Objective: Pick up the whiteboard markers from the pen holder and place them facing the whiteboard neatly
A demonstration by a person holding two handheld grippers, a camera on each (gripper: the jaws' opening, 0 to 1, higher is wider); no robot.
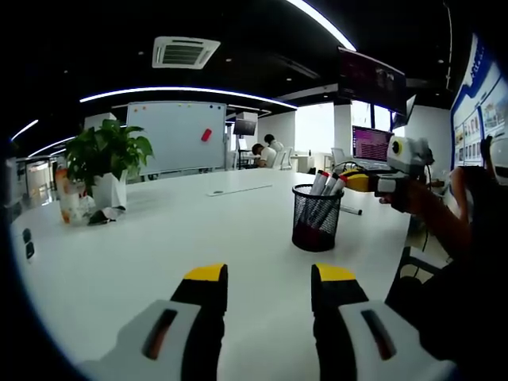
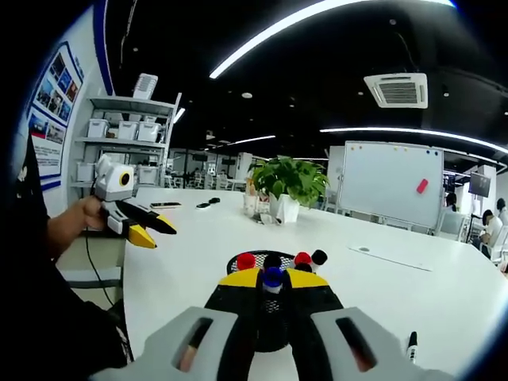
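Observation:
A black mesh pen holder (image 1: 316, 221) stands on the white table, with several markers (image 1: 324, 187) sticking out of it. My right gripper (image 1: 348, 181) comes in from the right, its tips at the marker tops. In the right gripper view my right gripper (image 2: 273, 279) is shut on a blue-capped marker (image 2: 273, 277) just above the pen holder (image 2: 271, 329). Red-capped (image 2: 246, 260) and black-capped (image 2: 318, 255) markers stand behind it. My left gripper (image 1: 270, 279) hovers open over bare table, short of the holder. From the right gripper view, the left gripper (image 2: 153, 230) is off to the left. The whiteboard (image 1: 176, 136) stands beyond the table.
A potted plant (image 1: 107, 163) and a bottle (image 1: 67, 198) sit at the table's far left. A flat strip (image 1: 239, 190) lies near the far edge. One loose marker (image 2: 411, 347) lies on the table beside the holder. A laptop (image 1: 371, 144) and seated people are beyond.

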